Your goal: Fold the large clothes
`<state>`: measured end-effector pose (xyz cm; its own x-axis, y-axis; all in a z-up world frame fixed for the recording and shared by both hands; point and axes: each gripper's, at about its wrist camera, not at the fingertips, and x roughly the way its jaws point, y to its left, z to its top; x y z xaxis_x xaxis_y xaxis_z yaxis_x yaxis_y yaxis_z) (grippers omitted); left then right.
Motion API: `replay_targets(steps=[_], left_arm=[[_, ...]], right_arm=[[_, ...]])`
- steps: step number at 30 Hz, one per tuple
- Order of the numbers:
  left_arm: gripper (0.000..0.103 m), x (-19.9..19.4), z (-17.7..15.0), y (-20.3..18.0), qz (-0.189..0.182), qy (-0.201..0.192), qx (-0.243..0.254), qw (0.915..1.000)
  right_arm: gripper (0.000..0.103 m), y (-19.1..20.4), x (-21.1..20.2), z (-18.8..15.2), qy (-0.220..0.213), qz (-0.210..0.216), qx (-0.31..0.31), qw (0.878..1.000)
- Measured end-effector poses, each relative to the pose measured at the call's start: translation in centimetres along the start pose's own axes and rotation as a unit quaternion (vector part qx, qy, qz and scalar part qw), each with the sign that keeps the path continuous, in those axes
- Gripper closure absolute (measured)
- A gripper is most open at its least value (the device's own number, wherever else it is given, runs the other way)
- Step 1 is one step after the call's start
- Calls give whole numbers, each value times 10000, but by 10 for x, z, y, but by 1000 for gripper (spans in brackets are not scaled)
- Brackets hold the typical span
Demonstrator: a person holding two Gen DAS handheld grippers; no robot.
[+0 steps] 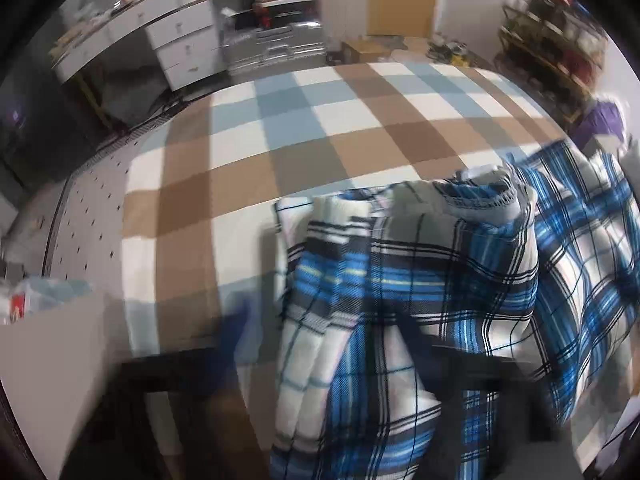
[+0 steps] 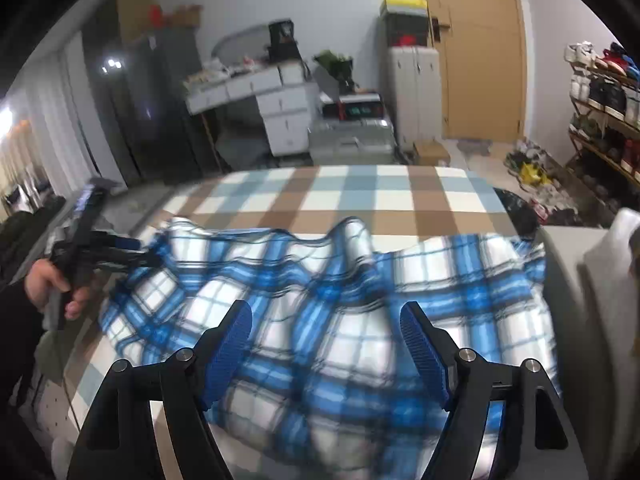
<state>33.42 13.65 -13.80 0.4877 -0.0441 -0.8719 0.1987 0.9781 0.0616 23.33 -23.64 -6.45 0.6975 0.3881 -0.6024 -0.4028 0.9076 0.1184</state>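
At the left, the left gripper (image 2: 150, 258), held in a hand (image 2: 56, 284), has its fingers clenched on the left edge of the blue, white and black plaid fabric garment (image 2: 320, 300), which lies rumpled on the near half of the brown, white and pale-blue checked bed cover (image 2: 360, 196). To the right, the right gripper (image 2: 326, 344) hovers over the cloth with fingers released, empty. The fold seems mid-way; next, the right fingers likely need to pinch a right edge

A lived-in home bedroom: a checked bed (image 2: 360, 196), beyond it a white dresser (image 2: 276, 108), wooden door (image 2: 480, 48) and shoe rack (image 2: 604, 112).
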Motion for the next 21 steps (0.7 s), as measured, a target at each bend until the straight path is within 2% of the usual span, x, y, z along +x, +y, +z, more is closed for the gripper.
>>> replay_targets(steps=[1, 4, 5, 7, 9, 11, 14, 17, 18, 19, 20, 21], left_arm=[[102, 1, 1, 1, -49, 73, -84, 9999], [102, -12, 1, 12, 20, -267, -279, 9993], [102, -21, -2, 20, 30, -415, -373, 9984], [103, -33, -8, 36, 292, -557, -624, 9961], [103, -32, -14, 59, 234, -492, -987, 9936], [103, -23, -24, 78, 132, -351, -1320, 9905], [103, -5, -32, 83, 323, -49, -1419, 9893], [101, -14, -30, 82, 388, -190, -1535, 9872], [100, -23, -28, 84, 354, -332, -1642, 9852], [93, -33, -26, 87, 342, -472, -1767, 9825], [79, -42, -24, 89, 381, -568, -1883, 9797], [71, -48, -24, 90, 365, -662, -1948, 9779]], right_arm=[[26, 3, 1, -8, -26, 16, 62, 10000], [26, 1, 8, -24, -103, 8, 345, 9994], [26, -1, 11, -27, -184, -154, 382, 9990], [26, -6, 15, -32, -245, -425, 442, 9978], [26, -16, 24, -35, -221, -601, 675, 9957], [26, -31, 33, -39, -141, -551, 1070, 9926], [26, -44, 44, -45, 38, -650, 1332, 9889], [26, -45, 42, -35, 181, -659, 1232, 9900], [26, -44, 36, -27, 144, -667, 1099, 9916], [26, -44, 29, -18, 73, -701, 958, 9929], [25, -44, 21, -5, -56, -812, 768, 9937], [18, -45, 16, 5, -139, -912, 632, 9937]])
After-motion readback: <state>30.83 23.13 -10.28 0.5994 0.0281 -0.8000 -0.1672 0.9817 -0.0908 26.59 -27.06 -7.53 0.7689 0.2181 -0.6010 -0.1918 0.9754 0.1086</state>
